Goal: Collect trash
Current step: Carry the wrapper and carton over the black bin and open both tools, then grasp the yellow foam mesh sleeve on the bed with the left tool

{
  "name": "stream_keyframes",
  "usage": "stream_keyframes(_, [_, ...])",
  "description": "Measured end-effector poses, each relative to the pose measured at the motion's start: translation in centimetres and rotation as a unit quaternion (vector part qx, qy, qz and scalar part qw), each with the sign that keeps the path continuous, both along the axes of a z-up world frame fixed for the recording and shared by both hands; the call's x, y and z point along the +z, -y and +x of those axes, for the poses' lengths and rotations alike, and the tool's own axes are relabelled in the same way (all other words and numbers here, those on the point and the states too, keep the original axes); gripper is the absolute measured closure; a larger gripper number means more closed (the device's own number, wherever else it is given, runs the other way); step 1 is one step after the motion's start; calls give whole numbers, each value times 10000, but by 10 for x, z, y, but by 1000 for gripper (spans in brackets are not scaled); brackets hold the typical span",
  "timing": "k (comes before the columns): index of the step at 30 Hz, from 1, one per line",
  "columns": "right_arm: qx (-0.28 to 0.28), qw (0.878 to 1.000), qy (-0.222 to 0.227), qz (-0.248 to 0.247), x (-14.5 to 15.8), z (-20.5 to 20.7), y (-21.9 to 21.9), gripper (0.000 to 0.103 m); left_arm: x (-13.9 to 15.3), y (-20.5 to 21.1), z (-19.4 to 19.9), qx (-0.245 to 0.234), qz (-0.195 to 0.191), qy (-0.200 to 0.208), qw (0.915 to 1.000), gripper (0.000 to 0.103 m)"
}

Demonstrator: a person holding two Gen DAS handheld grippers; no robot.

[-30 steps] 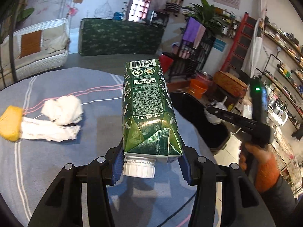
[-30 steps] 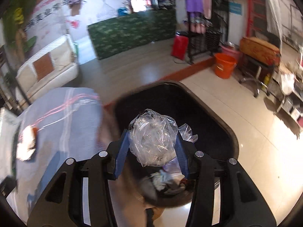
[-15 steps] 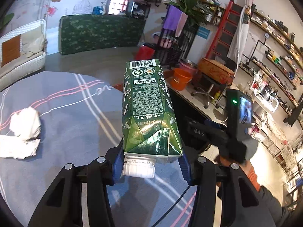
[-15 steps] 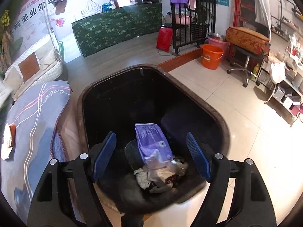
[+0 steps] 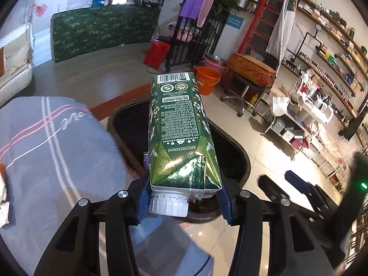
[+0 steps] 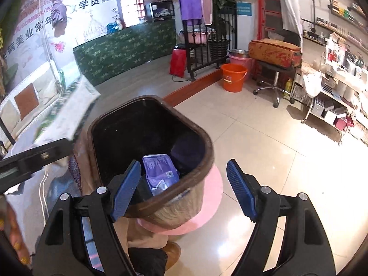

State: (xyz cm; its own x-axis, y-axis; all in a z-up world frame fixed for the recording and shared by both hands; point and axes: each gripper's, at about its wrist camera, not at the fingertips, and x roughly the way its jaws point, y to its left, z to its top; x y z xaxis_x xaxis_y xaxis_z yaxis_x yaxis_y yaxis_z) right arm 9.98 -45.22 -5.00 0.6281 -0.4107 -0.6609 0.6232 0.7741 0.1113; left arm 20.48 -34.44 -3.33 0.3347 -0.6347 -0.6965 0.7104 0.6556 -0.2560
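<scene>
My left gripper (image 5: 184, 197) is shut on a green drink carton (image 5: 180, 133) with a white cap, held over the near rim of the black trash bin (image 5: 239, 151). The carton also shows blurred at the left of the right wrist view (image 6: 66, 115). My right gripper (image 6: 184, 188) is open and empty, above the near edge of the trash bin (image 6: 202, 138). Inside the bin lies a purple packet (image 6: 161, 170) on other trash. My right gripper also shows at the right edge of the left wrist view (image 5: 299, 188).
The round table with a grey striped cloth (image 5: 50, 151) lies left of the bin, with white crumpled paper (image 5: 3, 204) at its left edge. An orange bucket (image 6: 233, 78), a stool (image 6: 273, 73) and shelves (image 5: 322, 105) stand beyond on the tiled floor.
My right gripper opened and dropped the clear plastic wad into the bin, then drew back. My left gripper carried the carton from over the table to the bin.
</scene>
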Motion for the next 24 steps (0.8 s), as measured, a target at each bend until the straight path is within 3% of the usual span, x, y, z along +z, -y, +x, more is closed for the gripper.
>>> stream_keyframes(5, [-57,10000,-37,-29,3,-8,2,26,0,14,1,-41,157,161,9997,52])
stream_keyframes(7, [-73,10000,-21,-24,5,-11,4,26,3,19,3,-84,178,171,9997,43])
stream_keyframes(9, [-68,10000,-28,-13,4,-12,4,26,8,20,1,-166,153,256,9994,19])
stream_keyframes(11, [-71,10000,-49,-12,4,-13,3,26,14,16,-3,-134,156,528,9984,7])
stream_keyframes(15, [-34,10000,-19,-5,5,-11,-2,26,19,1,-7,46,189,704,9973,5])
stream_keyframes(19, [120,9999,-22,-50,5,-3,-15,26,19,-40,-8,428,-42,636,9970,5])
stream_keyframes(24, [385,9993,-1,19,5,8,-34,26,24,-84,-13,952,41,847,9918,5])
